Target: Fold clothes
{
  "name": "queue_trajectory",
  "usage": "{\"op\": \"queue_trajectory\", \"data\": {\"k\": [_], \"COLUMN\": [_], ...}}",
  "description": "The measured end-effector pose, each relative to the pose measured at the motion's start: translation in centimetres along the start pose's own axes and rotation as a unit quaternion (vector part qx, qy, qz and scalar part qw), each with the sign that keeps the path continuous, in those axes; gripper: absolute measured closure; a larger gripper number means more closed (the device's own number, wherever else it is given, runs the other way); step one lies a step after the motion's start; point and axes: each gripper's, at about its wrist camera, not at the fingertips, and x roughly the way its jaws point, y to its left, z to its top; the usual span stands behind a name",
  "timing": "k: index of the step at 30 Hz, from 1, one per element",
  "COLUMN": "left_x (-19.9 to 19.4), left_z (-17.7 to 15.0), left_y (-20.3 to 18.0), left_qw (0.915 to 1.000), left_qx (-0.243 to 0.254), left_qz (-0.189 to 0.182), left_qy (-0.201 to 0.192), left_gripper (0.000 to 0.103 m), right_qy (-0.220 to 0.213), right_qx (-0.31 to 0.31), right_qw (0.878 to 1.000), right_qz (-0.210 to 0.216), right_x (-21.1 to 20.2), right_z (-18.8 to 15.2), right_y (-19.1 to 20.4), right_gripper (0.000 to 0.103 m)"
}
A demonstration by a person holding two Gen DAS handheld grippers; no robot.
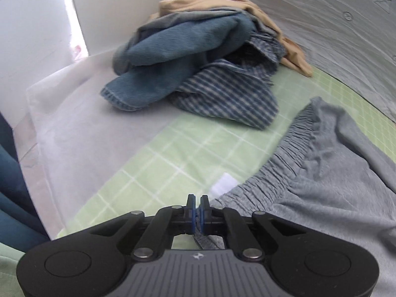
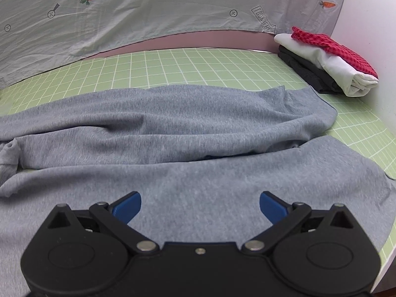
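Your left claw (image 1: 197,208) is pinched tight on the gathered elastic waistband of the grey shorts (image 1: 329,198), with a sliver of grey cloth showing between the blue pads, and that hold makes sense: the waistband is the stiffest edge of the garment, so pinning or lifting it there should let you steer the whole piece for a fold. In the left wrist view, the unfolded pile (image 1: 198,69) sits at about twelve o'clock from that claw, well apart from it, with a blue denim piece on top of a blue-and-white striped one and a tan garment behind; it looks parked there to keep the working area free. A white sheet (image 1: 81,133) covers the ground at ten o'clock, and the green gridded mat (image 1: 173,148) runs under the shorts, its lines probably serving as a guide for squaring edges. The shorts lie from the claw out to two o'clock, their waistband puckered and a small white label (image 1: 222,186) peeking out just beside the tips. In the right wrist view, your right claw (image 2: 200,205) hangs over the grey fabric with its blue pads spread wide and nothing between them, seemingly ready to take a second hold. The cloth is soft heathered jersey, rumpled, with one layer lapping over another and the hem curling near three o'clock. At two o'clock, well clear, rests the finished stack (image 2: 326,61): dark, white and red-checked pieces, folded against the wall.
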Motion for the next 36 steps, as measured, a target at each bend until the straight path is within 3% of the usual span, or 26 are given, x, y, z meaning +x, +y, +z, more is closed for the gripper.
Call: {"op": "queue_trajectory", "data": {"k": [2,4,6,8,11,14,16,18,26,27,30,32,34,36], "left_x": [0.1,-0.7,-1.9,-3.2,-4.6,-5.6,-6.5,-7.6,-12.2,-12.6,-13.6,-13.7,-13.5,-13.2], "left_z": [0.0,-0.4,-1.2,-2.1,-3.8,-6.5,-8.9,-11.7,-21.4,-22.1,-23.4,-23.6,-23.6,-23.5], "left_y": [0.8,0.9,0.1,-1.9,-6.0,-11.9,-16.0,-20.3,-31.6,-32.3,-33.9,-34.6,-34.7,-34.3], "left_qw": [0.9998,0.9999,0.9998,0.9996,0.998,0.9921,0.9869,0.9801,0.964,0.9646,0.968,0.9713,0.9775,0.9819], "left_qx": [0.003,-0.012,-0.013,0.003,0.027,0.077,0.114,0.148,0.207,0.208,0.2,0.19,0.165,0.131], "left_qz": [0.02,0.008,-0.013,-0.026,-0.058,-0.099,-0.112,-0.128,-0.153,-0.149,-0.139,-0.126,-0.106,-0.1], "left_qy": [0.003,0.004,0.001,-0.005,-0.004,0.012,0.021,0.029,0.065,0.063,0.063,0.068,0.077,0.094], "left_gripper": [0.1,0.078,0.066,0.062,0.041,0.038,0.03,0.027,0.019,0.014,0.014,0.008,0.0,0.0], "right_qy": [-0.001,-0.001,-0.005,-0.011,-0.014,-0.01,-0.012,-0.015,-0.023,-0.024,-0.018,-0.014,-0.001,0.004], "right_qx": [-0.001,0.004,0.014,0.028,0.05,0.068,0.067,0.064,0.024,0.023,0.009,-0.012,-0.009,-0.007], "right_qw": [1.0,1.0,1.0,1.0,0.999,0.998,0.998,0.998,0.996,0.996,0.997,0.998,1.0,1.0], "right_qz": [0.004,0.005,0.004,0.0,-0.005,-0.004,-0.013,-0.023,-0.08,-0.083,-0.073,-0.054,-0.029,-0.003], "right_x": [0.0,0.1,0.1,0.2,0.5,1.0,1.1,1.1,3.4,4.0,5.9,7.1,8.1,8.5], "right_z": [-0.1,-0.2,-0.1,0.1,0.2,0.4,0.5,0.5,1.5,1.7,2.6,3.0,3.5,3.7], "right_y": [-0.4,-1.1,-2.3,-4.0,-7.1,-10.7,-13.5,-16.4,-27.9,-29.1,-31.4,-31.9,-32.2,-31.8], "right_gripper": [0.0,0.0,0.0,0.0,0.0,0.0,0.0,0.0,0.0,0.0,0.001,0.008,0.013,0.017]}}
